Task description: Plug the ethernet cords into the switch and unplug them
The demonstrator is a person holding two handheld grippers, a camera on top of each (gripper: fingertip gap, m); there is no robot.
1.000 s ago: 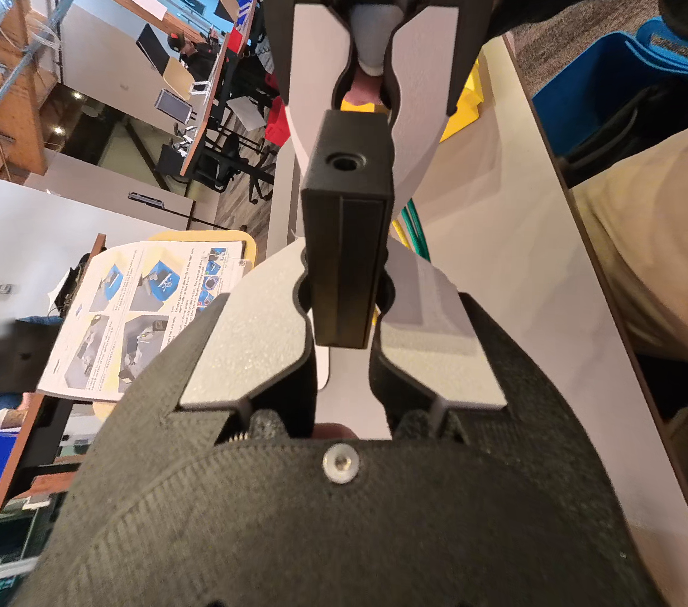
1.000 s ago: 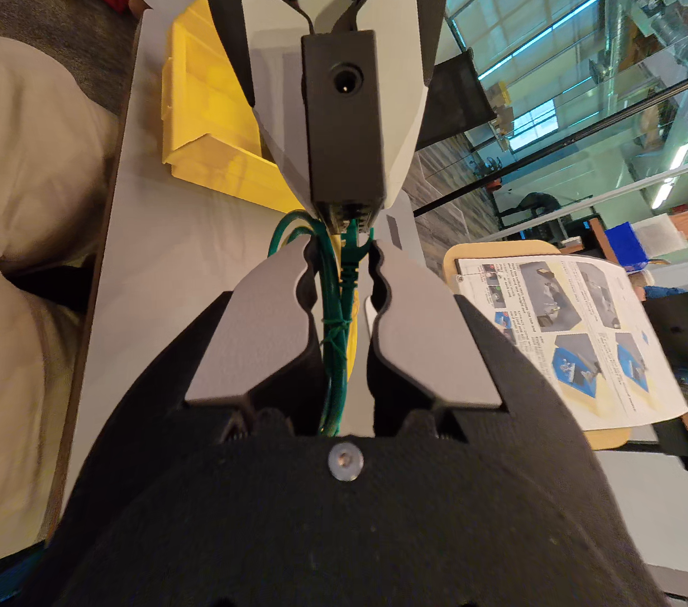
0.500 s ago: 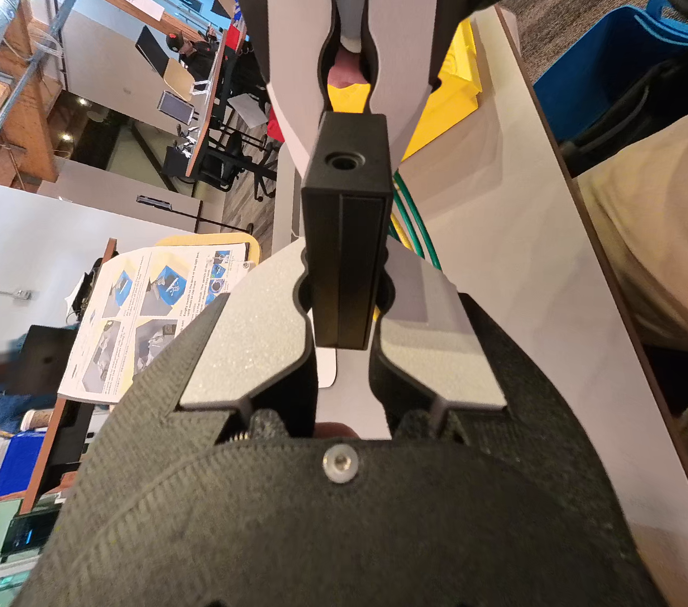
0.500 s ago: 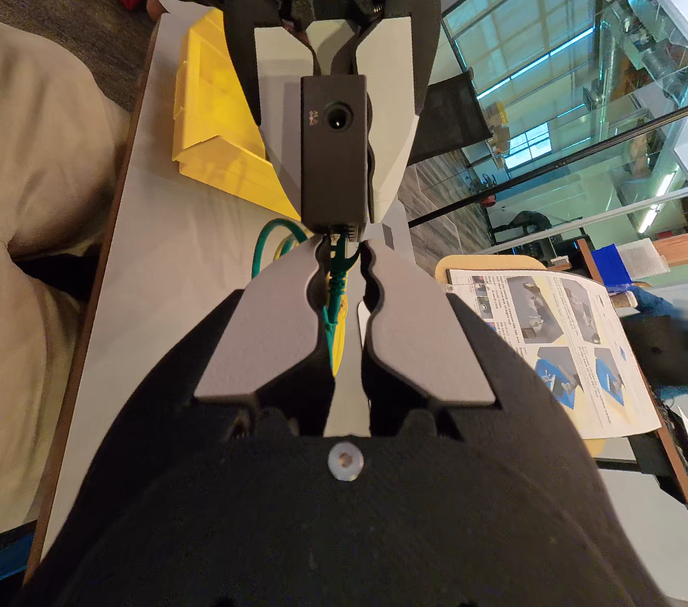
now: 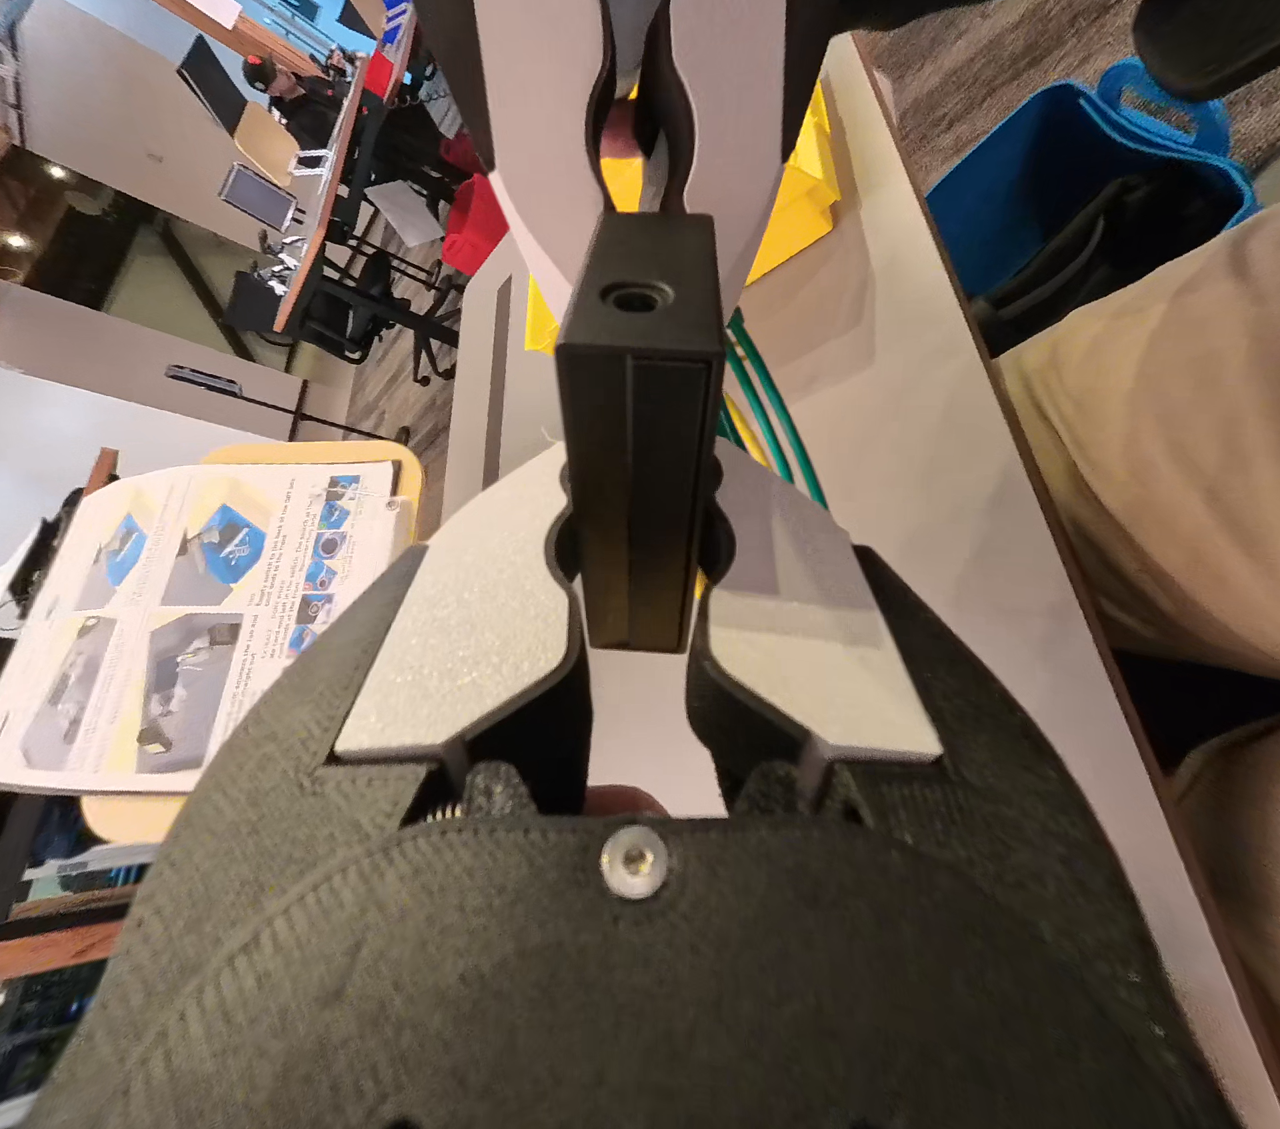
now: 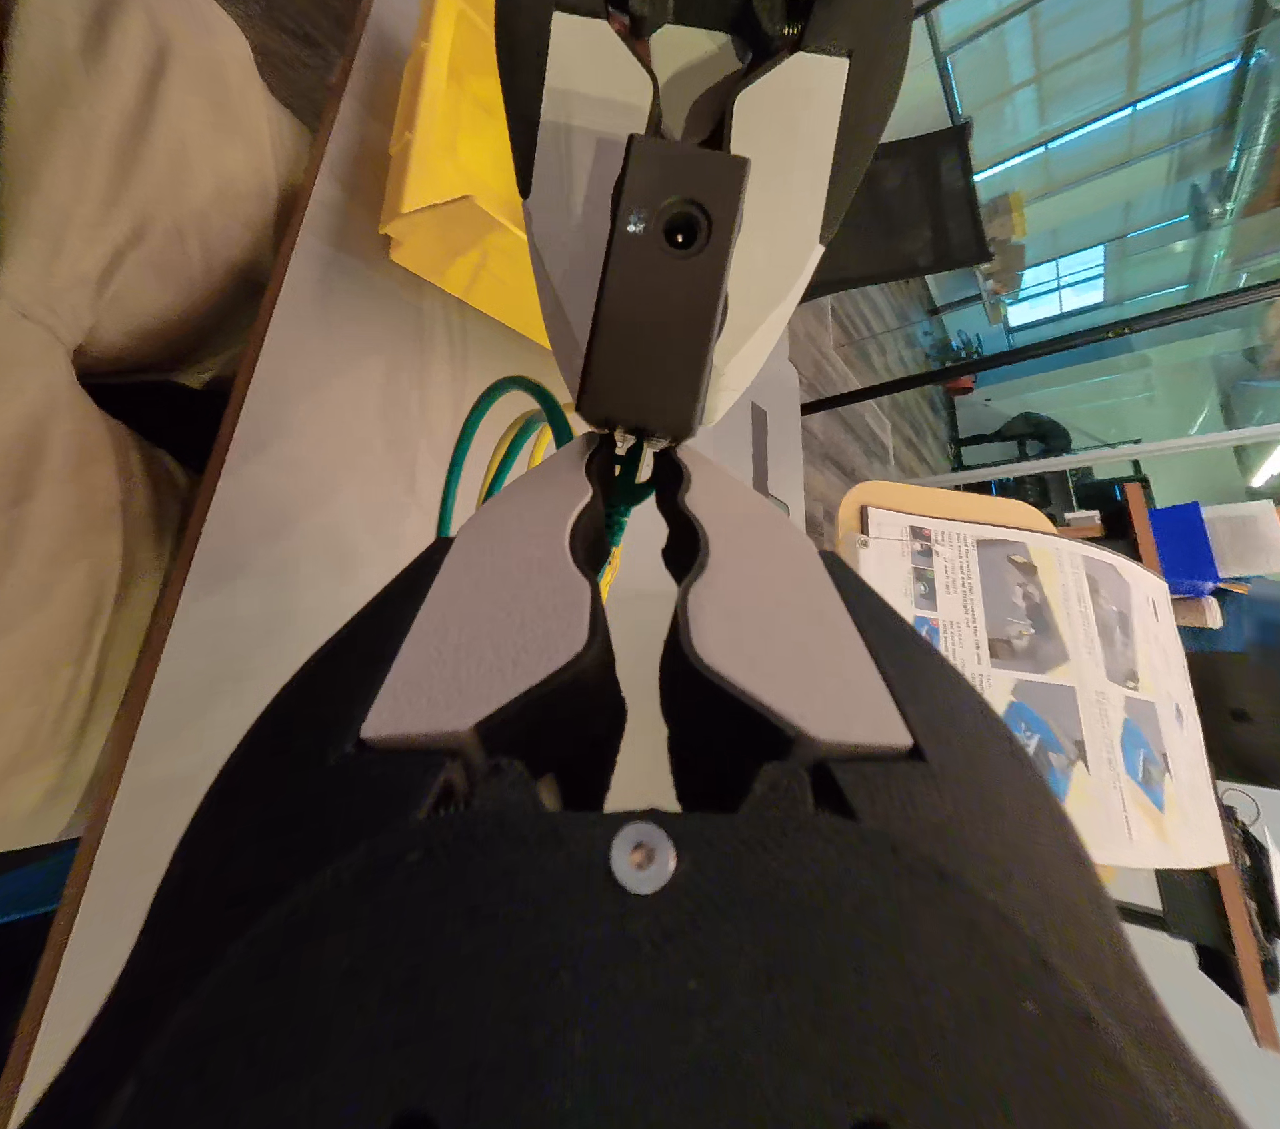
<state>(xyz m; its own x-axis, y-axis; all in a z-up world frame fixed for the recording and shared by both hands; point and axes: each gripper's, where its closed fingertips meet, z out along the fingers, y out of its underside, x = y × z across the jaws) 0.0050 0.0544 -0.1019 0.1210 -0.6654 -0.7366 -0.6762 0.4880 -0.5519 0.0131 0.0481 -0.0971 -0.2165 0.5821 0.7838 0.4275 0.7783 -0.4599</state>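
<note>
The black switch (image 5: pixel 637 437) is held off the white table (image 5: pixel 921 472), clamped at its near end by my left gripper (image 5: pixel 634 548). In the right wrist view the switch (image 6: pixel 665 278) hangs from the left gripper at the top, with its port end towards me. My right gripper (image 6: pixel 630 458) meets that end, its fingers closed narrowly on the plug of the green ethernet cord (image 6: pixel 627 500) at the ports. A yellow cord (image 6: pixel 509 451) loops beside the green one. In the left wrist view the right gripper (image 5: pixel 641 195) faces me beyond the switch.
A yellow bin (image 6: pixel 457 160) lies on the table behind the switch. A printed sheet on a clipboard (image 6: pixel 1039 680) stands off the table's far side. A person's beige trouser legs (image 5: pixel 1143 472) are at the near edge. A blue bin (image 5: pixel 1073 195) is on the floor.
My right gripper's fingers have narrowed onto the green cord's plug and now hold it nearer their tips. The switch now looks slightly tilted. My left gripper's hold is unchanged.
</note>
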